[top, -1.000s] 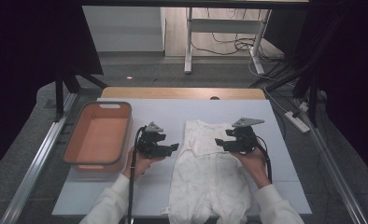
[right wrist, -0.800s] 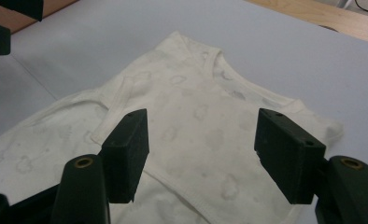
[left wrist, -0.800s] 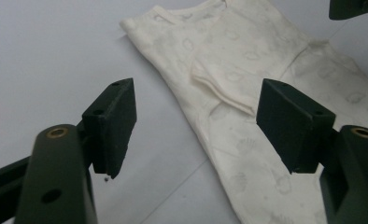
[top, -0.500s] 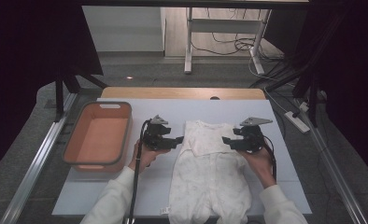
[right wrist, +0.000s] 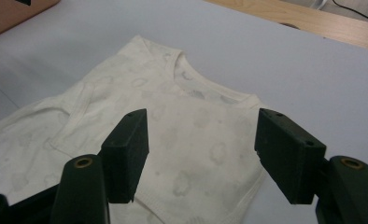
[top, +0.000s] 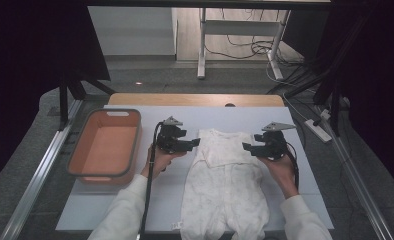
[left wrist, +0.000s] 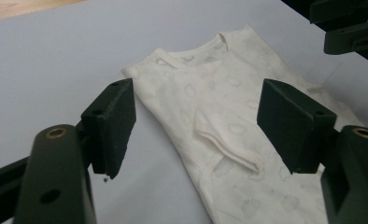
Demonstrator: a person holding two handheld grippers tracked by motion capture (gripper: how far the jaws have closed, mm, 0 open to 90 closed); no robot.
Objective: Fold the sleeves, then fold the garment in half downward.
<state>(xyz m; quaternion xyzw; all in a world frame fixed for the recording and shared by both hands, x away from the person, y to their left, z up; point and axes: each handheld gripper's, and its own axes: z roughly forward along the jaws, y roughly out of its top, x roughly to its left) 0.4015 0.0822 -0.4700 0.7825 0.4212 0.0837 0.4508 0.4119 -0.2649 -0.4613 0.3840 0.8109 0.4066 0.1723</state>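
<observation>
1. Baby romper (top: 225, 185): lies flat, mid tabletop (top: 305, 185), neck end far, legs twd near edge; orange bin (top: 105, 147) well apart at left.
2. Prob. v. light, soft, limp thin knit; sags & bunches if lifted, no stiffness, not fragile.
3. Left claw (top: 194, 143) just beside left shoulder, right claw (top: 247, 147) by right shoulder; both agape, nothing between.
4. Best hold, by judgement: pinch at shoulder seams or folded sleeve (left wrist: 229, 147), both sides together, to keep cloth spread.

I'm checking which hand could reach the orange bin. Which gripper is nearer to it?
Left. The left gripper hovers just right of the orange bin, at the garment's near shoulder; the right gripper is across the garment.
</observation>
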